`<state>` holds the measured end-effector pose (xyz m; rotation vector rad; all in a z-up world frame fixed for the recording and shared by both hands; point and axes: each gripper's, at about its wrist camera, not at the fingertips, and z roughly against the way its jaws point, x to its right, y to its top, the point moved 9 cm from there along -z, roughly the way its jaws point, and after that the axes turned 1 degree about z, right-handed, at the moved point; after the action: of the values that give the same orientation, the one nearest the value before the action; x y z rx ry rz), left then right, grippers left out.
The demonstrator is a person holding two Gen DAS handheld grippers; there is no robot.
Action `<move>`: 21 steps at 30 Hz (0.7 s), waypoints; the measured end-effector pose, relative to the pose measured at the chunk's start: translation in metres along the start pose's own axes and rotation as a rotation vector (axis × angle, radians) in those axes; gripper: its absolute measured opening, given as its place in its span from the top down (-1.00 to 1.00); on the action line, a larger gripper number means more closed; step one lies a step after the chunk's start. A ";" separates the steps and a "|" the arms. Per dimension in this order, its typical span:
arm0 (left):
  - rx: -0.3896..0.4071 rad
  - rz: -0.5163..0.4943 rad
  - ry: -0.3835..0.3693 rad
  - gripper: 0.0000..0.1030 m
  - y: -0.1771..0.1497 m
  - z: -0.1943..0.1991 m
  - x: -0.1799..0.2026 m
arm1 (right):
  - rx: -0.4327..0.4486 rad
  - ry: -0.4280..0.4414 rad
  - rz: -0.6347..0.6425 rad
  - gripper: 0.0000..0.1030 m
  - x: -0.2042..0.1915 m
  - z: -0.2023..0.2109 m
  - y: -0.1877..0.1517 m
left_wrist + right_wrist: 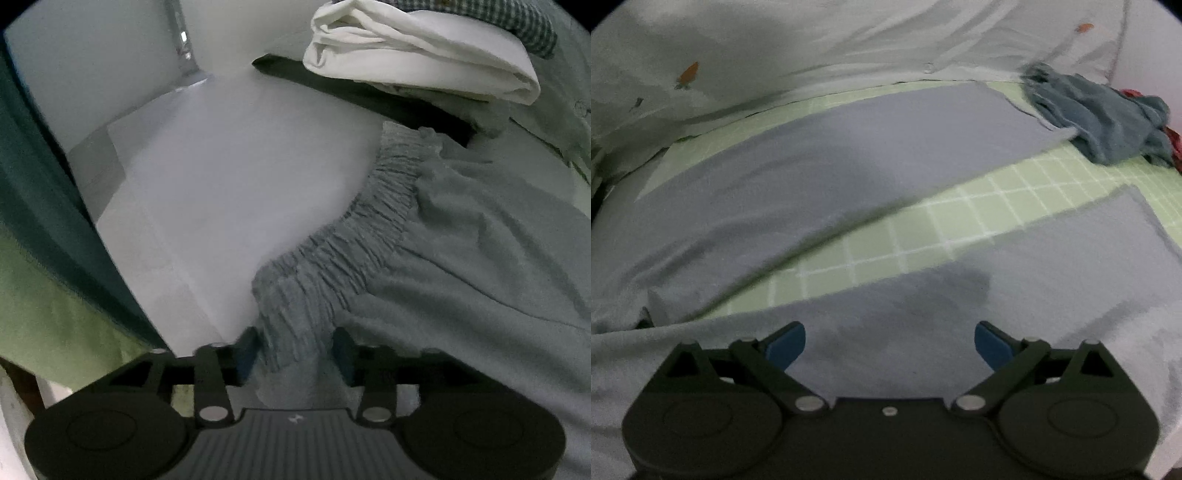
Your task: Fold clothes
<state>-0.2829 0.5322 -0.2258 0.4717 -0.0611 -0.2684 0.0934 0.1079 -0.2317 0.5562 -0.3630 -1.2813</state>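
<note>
L gripper (295, 354): jaws nearly closed, pinching the gathered elastic waistband (343, 243) of the grey shorts (480, 258) at its near end. Band runs from the jaws up and to the right, far end near a dark flat item (369, 92). Shorts body spreads to the right of the band, soft creases, slightly lifted at the pinch point. Left of the band: bare pale surface (221, 166), can't tell if bed or tabletop. Far right: folded white garment (417, 55) sits on the dark flat item, w/ a blue-checked cloth (517, 22) on top of it. Pale green fabric (569, 110) at the right edge. Far left: dark teal cloth (44, 192) hangs diagonally, light green fabric (44, 302) below it.

R gripper (890, 345): jaws wide open, blue pads (786, 347) well apart, nothing between them. It hovers just above the near leg of the shorts (1034, 280); contact w/ fabric can't be told. Two grey legs lie apart, fanning to the right, w/ the green checked sheet (923, 229) showing between them. Far leg (849, 147) reaches toward the far right. Beyond it, pale fabric w/ small orange print (775, 48) is bunched along the far side. Far right: crumpled blue-grey garment (1097, 118) on the sheet, just beside the far leg's end, w/ a bit of red cloth (1174, 140) behind it at the edge.
</note>
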 end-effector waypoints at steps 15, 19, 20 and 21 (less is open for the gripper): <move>-0.018 0.008 0.030 0.72 -0.044 0.014 0.015 | 0.032 -0.162 -0.251 -0.94 0.165 0.037 -0.039; -0.009 -0.001 0.049 0.72 -0.044 0.019 0.019 | 0.040 -0.214 -0.314 -0.94 0.206 0.044 -0.047; -0.007 -0.002 0.053 0.72 -0.044 0.019 0.021 | 0.042 -0.227 -0.330 -0.94 0.216 0.045 -0.050; -0.004 -0.003 0.053 0.72 -0.045 0.019 0.022 | 0.044 -0.237 -0.338 -0.94 0.224 0.046 -0.051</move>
<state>-0.2744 0.4795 -0.2290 0.4749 -0.0086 -0.2587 0.0851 -0.1262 -0.2353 0.5172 -0.5101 -1.6757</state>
